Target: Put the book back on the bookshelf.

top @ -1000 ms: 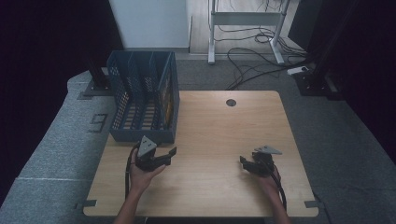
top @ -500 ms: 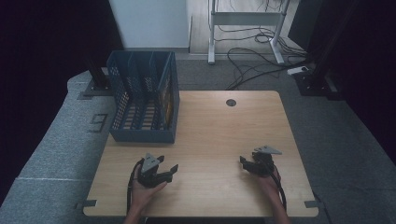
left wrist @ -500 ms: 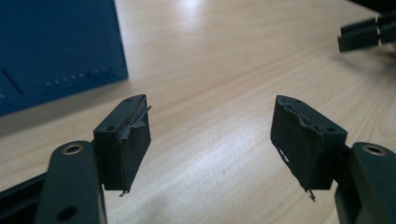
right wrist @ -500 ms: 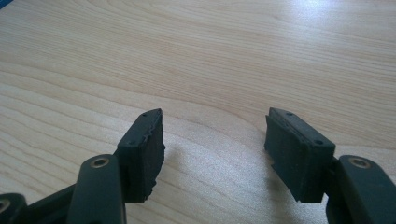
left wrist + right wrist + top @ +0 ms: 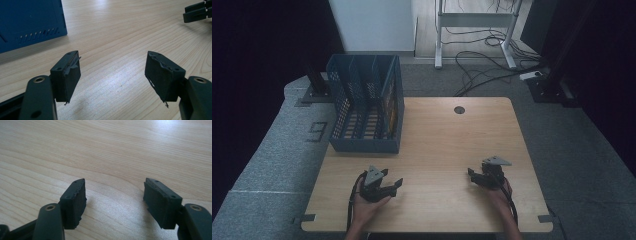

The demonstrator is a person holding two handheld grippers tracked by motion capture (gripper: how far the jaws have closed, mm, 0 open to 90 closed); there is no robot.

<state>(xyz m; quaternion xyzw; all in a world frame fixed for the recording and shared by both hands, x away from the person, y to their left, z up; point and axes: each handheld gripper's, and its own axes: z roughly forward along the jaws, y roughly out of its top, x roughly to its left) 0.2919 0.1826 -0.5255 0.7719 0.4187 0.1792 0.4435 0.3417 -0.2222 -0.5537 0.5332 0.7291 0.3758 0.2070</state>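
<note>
Both hands are low over the pale wooden table (image 5: pixel 437 135), near its front edge. The left gripper (image 5: pixel 388 186) has its black jaws spread wide with only bare wood between them, and the right gripper (image 5: pixel 473 175) is the same: jaws apart, holding nothing. Well beyond the left gripper, at the table's far left corner, stands a blue perforated plastic file rack (image 5: pixel 364 107), something yellow tucked into its right-hand slot. The two grippers are well apart.
</note>
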